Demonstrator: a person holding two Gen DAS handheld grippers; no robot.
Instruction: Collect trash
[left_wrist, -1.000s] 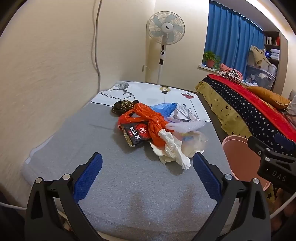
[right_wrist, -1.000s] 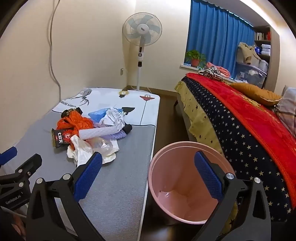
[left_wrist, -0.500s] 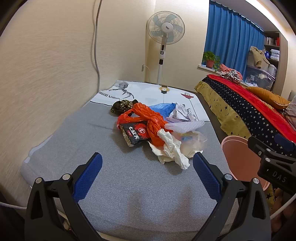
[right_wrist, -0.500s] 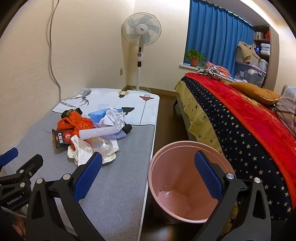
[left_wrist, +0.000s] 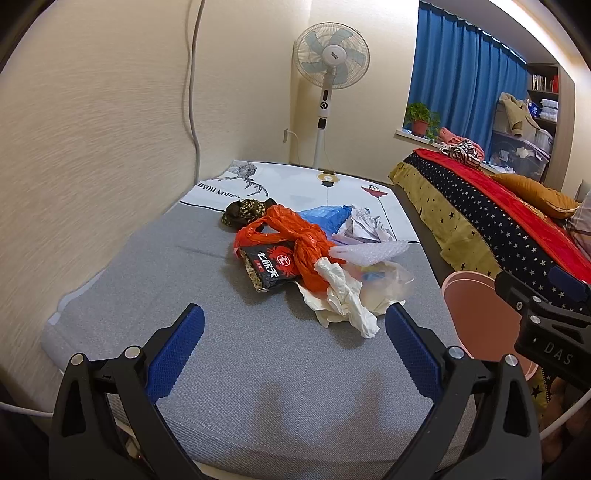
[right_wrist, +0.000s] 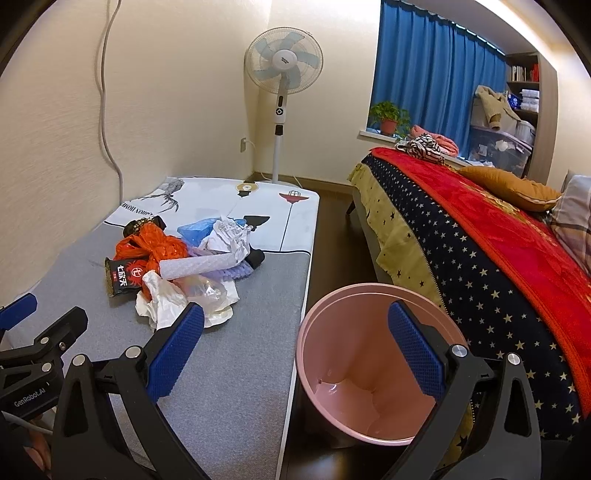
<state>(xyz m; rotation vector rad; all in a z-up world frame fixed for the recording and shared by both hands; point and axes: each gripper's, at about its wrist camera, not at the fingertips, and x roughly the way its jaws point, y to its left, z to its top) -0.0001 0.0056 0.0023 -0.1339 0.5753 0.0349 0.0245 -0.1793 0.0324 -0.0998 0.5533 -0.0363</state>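
- Cable hangs down the wall at far left, clear of the work.
- Grey mattress lies against that wall and bears all the rubbish, low and within reach of both tools.
- The left gripper hovers over bare mattress on the near side of the heap, its fingers spread wide and holding nothing; judged from this, it is set up to reach in for a first piece.
- The trash pile sits near the middle of the mattress, none of it in the bin yet: a black snack packet touching an orange plastic bag, with a blue bag and crumpled paper behind.
- At the pile's near edge a white tissue lies on clear film, with a bubble-wrap roll across the top; these loose, light pieces are closest to the open jaws and would likely crush rather than slip.
- The pink bin stands on the floor just beside the mattress edge, mouth up, which keeps the carry short.
- The right gripper hangs over the bin's rim, jaws also wide and empty.
- The bed with its red starred blanket fills the right side, apart from the job.
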